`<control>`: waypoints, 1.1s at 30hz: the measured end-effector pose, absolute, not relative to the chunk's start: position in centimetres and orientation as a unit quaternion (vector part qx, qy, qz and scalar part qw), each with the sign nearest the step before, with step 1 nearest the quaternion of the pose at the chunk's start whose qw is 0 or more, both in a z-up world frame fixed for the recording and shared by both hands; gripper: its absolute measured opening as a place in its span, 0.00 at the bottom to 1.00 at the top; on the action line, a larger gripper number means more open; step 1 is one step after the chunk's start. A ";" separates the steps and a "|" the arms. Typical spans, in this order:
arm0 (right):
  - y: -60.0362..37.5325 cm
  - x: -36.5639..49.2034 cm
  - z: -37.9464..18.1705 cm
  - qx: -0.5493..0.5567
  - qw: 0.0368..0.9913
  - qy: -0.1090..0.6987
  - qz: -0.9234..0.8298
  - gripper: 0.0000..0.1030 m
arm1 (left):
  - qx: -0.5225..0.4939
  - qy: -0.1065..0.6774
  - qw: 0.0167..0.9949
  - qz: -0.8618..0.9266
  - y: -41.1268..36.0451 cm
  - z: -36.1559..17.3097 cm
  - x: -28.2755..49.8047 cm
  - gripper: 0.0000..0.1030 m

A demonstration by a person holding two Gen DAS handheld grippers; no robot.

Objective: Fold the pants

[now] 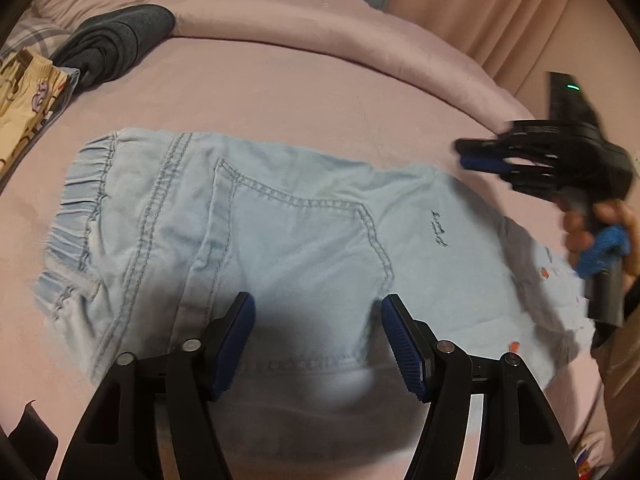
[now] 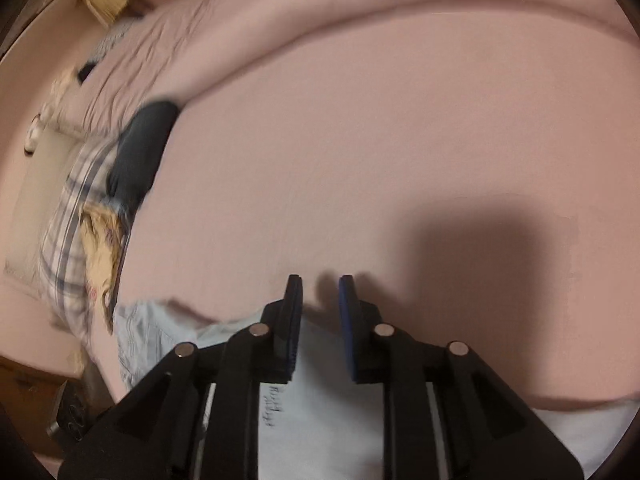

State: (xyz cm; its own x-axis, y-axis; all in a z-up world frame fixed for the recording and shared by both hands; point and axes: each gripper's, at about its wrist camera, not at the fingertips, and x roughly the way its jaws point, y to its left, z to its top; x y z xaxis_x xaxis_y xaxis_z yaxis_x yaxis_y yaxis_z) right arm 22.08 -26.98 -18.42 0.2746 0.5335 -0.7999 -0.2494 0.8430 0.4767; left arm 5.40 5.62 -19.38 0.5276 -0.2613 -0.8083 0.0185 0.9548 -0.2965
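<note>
Light blue denim pants [image 1: 280, 232] lie folded flat on the pink bed sheet [image 1: 304, 92], elastic waistband to the left, back pocket up. My left gripper [image 1: 318, 320] is open and empty, just above the pants' near edge. My right gripper [image 1: 480, 160] shows in the left wrist view above the pants' right end, blurred. In the right wrist view the right gripper [image 2: 320, 296] has a narrow gap between its fingers and holds nothing; the pants [image 2: 320, 420] lie under it.
A dark grey folded garment [image 1: 116, 40] and a yellow patterned cloth [image 1: 28, 96] lie at the far left. A rolled pink duvet [image 1: 320, 20] runs along the back. Plaid fabric [image 2: 68, 216] lies at the left.
</note>
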 end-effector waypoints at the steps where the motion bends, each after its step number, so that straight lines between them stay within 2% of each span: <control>1: -27.8 21.5 -17.6 0.141 0.785 0.543 0.262 0.21 | -0.129 0.479 0.864 -0.085 5.6 -18.9 5.3 0.65; 4: -29.9 18.4 -15.4 0.124 0.788 0.530 0.287 0.28 | -0.129 0.460 0.872 -0.104 5.6 -17.5 6.1 0.65; 7: -32.1 14.7 -15.1 0.097 0.792 0.526 0.295 0.30 | -0.095 0.441 0.887 -0.099 5.1 -16.5 8.6 0.65; 10: -32.9 13.2 -17.8 0.079 0.787 0.549 0.271 0.32 | -0.070 0.459 0.885 -0.043 6.2 -18.5 11.4 0.66; 11: -33.3 12.5 -19.4 0.062 0.785 0.563 0.252 0.32 | -0.100 0.493 0.864 -0.026 7.6 -20.5 12.6 0.65; 12: -33.8 12.3 -21.0 0.052 0.777 0.578 0.243 0.30 | -0.124 0.484 0.866 -0.032 8.4 -20.5 12.5 0.65; 14: -34.5 11.6 -21.2 0.060 0.789 0.557 0.255 0.31 | -0.133 0.472 0.871 -0.034 8.7 -19.6 11.8 0.65; 16: -34.6 11.6 -20.8 0.059 0.777 0.568 0.266 0.34 | -0.104 0.476 0.873 -0.024 8.1 -19.1 10.8 0.65; 20: -33.4 13.3 -19.5 0.059 0.779 0.563 0.270 0.35 | -0.078 0.473 0.877 -0.020 7.9 -18.1 8.4 0.65; 23: -33.5 12.9 -18.6 0.079 0.777 0.559 0.280 0.36 | -0.075 0.474 0.875 -0.059 6.4 -18.2 6.5 0.69; 26: -34.3 10.2 -19.2 0.073 0.765 0.570 0.291 0.36 | -0.046 0.491 0.866 -0.081 5.0 -20.1 4.1 0.69; 29: -34.5 5.9 -21.4 0.049 0.743 0.596 0.301 0.36 | 0.008 0.472 0.877 -0.086 4.1 -20.4 1.3 0.69; 33: -36.7 1.1 -21.0 0.045 0.770 0.553 0.315 0.35 | 0.032 0.484 0.870 -0.087 3.6 -19.2 1.2 0.69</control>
State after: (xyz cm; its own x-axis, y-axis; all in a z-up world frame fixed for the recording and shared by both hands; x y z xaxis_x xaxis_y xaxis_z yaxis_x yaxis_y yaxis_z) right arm 1.10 -36.74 -21.02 0.1901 0.5353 -0.8230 -0.4363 0.7970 0.4176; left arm 1.19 3.59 -19.17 0.5155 -0.1216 -0.8482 0.1828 0.9827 -0.0298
